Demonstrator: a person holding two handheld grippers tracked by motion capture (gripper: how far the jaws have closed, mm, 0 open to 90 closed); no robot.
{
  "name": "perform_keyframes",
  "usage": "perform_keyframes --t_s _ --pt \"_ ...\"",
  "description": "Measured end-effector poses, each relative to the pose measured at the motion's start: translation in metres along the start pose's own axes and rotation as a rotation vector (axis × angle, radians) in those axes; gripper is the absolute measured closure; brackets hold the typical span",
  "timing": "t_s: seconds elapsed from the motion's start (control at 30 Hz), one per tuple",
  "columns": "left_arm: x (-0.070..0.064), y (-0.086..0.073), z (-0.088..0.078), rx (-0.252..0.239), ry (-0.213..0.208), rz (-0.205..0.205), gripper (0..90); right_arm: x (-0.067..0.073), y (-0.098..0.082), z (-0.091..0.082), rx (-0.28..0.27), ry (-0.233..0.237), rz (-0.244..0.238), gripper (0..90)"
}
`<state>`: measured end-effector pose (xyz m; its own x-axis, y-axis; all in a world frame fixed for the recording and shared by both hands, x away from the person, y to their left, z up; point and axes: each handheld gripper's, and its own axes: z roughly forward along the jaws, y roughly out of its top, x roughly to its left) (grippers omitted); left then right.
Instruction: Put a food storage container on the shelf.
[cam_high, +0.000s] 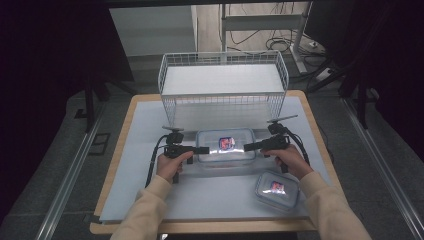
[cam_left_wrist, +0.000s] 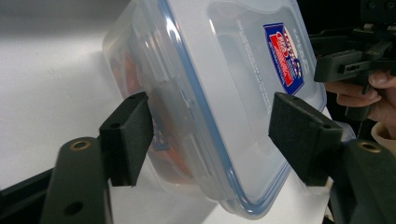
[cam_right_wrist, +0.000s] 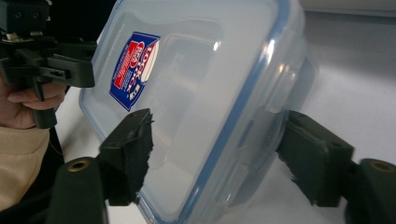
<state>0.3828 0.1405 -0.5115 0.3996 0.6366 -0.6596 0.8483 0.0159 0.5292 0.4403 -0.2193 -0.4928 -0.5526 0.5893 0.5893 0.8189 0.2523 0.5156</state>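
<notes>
flanking a clear rectangular plastic box (cam_high: 225, 145), left gripper (cam_high: 202, 150) and right gripper (cam_high: 248, 146) jaws straddle its ends, unclamped.

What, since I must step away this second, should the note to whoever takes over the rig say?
Left gripper: open, its fingers straddle the left end of the large lidded container; no firm clamp is evident.
Right gripper: open, straddling the right end in the same way.
Things: the large container sits on the table mat just in front of the wire basket. The small lidded container lies by the right forearm, untouched.
Done: both grippers are lined up on the large container.
Left: probably clamp both ends, lift together, and set it in the basket. The small one may follow.
</notes>
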Motion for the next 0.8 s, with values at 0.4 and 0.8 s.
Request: perform_keyframes --t_s 0.4,0.8 --pt "-0.005 -0.01 -0.011 -0.026 -0.016 0.042 42.8 0.005 -0.01 -0.013 -0.036 0.024 -0.039 41.1" --pt "-0.005 -0.015 -0.016 -0.034 -0.036 0.084 46.5 0.005 -0.018 -0.018 -0.058 0.046 -0.061 46.4"
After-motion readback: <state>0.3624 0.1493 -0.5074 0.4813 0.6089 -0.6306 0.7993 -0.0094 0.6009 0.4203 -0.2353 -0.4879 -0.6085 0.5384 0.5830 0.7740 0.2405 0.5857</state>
